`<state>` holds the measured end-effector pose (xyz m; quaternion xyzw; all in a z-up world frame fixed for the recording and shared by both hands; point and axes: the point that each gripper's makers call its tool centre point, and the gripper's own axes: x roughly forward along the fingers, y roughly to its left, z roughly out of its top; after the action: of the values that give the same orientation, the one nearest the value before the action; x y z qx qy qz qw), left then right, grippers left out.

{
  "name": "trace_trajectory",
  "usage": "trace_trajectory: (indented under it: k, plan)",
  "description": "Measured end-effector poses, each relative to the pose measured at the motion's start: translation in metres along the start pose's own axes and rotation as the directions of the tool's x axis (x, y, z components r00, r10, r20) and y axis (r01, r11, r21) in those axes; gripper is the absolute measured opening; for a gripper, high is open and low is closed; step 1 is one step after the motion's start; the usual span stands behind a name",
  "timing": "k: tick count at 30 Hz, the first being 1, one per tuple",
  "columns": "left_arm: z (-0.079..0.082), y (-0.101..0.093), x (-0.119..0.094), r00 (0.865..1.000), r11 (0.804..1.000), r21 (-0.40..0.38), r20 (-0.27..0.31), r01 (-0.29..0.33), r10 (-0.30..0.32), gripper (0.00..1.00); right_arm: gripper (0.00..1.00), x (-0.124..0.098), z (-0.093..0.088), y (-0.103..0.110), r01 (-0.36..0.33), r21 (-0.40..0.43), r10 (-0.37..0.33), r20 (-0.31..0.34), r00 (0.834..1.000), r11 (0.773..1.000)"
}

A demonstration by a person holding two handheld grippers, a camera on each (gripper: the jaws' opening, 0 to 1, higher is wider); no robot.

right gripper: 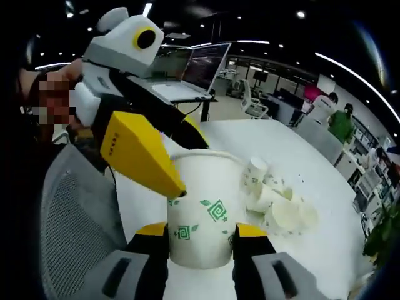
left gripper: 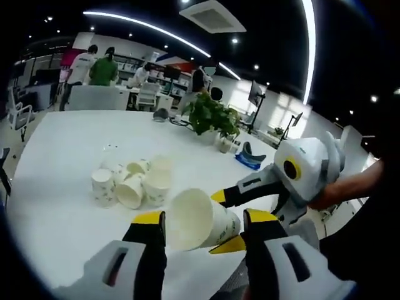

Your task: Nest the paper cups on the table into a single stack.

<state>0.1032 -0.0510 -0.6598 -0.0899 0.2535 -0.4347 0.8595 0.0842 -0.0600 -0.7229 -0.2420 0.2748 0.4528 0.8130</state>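
Note:
A white paper cup with green prints (right gripper: 200, 212) is held over the table edge. My right gripper (right gripper: 201, 231) is shut on its lower body. My left gripper (left gripper: 203, 219) has its yellow-tipped jaws against either side of the same cup (left gripper: 194, 219), near its open mouth. In the left gripper view the right gripper (left gripper: 224, 222) reaches in from the right, a hand behind it. In the right gripper view the left gripper (right gripper: 187, 161) comes in from the upper left. A loose pile of several more paper cups (left gripper: 131, 181) (right gripper: 275, 200) lies on the white table (left gripper: 62, 144), some upright, some tipped.
A potted plant (left gripper: 212, 115) stands at the far side of the table, with a blue object (left gripper: 250, 159) and small cups beside it. A grey mesh chair (right gripper: 69, 212) sits beside the table edge. Open laptops (right gripper: 187, 75) are on a desk behind. People stand in the background.

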Motion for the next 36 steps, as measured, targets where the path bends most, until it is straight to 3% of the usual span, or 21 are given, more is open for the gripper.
trace_trajectory:
  k: [10,16,20,23,30,36]
  plan:
    - [-0.010,-0.012,0.004,0.997,0.996,-0.058,-0.042,0.064,-0.066,0.36,0.38,0.005,0.016,0.014,-0.020,-0.106,0.021,0.011,1.000,0.994]
    - [-0.017,-0.017,0.004,0.992,0.991,-0.096,-0.074,0.097,-0.104,0.21,0.38,0.008,0.020,0.016,-0.021,-0.147,0.024,0.018,1.000,0.989]
    - [-0.023,-0.017,0.004,0.985,0.986,-0.113,-0.104,0.122,-0.134,0.01,0.38,0.009,0.018,0.018,-0.023,-0.183,0.025,0.008,1.000,0.983]
    - [-0.027,-0.018,0.004,0.983,0.988,-0.091,-0.124,0.123,-0.134,0.00,0.39,0.011,0.017,0.018,-0.027,-0.184,0.029,0.008,1.000,0.982]
    - [-0.028,-0.014,0.005,0.985,0.989,-0.089,-0.112,0.122,-0.132,0.00,0.44,0.015,0.012,0.015,-0.023,-0.126,0.025,0.016,1.000,0.992]
    - [-0.026,-0.004,0.005,0.989,0.992,-0.083,-0.107,0.093,-0.102,0.00,0.49,0.015,0.003,0.011,-0.036,0.082,0.032,0.051,0.998,0.996]
